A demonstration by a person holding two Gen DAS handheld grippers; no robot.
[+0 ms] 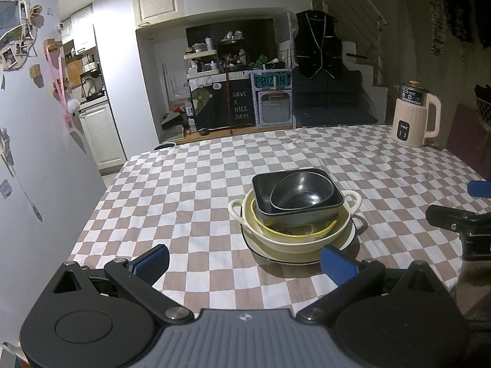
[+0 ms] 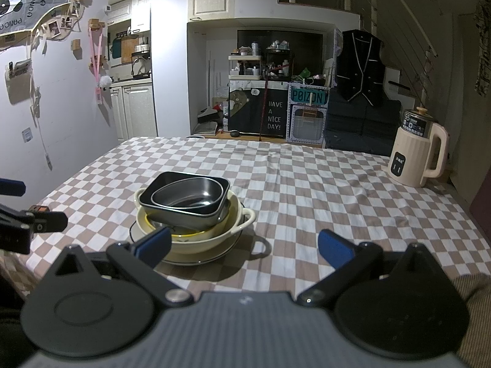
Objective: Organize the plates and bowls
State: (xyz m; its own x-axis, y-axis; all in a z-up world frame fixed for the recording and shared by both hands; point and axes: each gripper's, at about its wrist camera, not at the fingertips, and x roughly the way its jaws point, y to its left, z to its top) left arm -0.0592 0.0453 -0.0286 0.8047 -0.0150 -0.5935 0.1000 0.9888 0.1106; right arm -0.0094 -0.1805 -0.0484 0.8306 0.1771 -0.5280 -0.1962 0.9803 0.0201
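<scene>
Both wrist cameras sit low at the table's near edge, facing the far kitchen wall. Shared: dish stack (image 1: 294, 214) (image 2: 190, 214), kettle (image 1: 414, 116) (image 2: 417, 150).

Left claw (image 1: 245, 262) held low and level, jaws spread wide, blue pads (image 1: 152, 261) well apart, nothing between them. Right claw (image 2: 244, 250) same pose: jaws wide, blue pads (image 2: 334, 251) apart, empty. Both point forward, side by side (each one's fingers edge into the other's view: right claw at right edge of left view, left claw at left edge of right view).
</scene>
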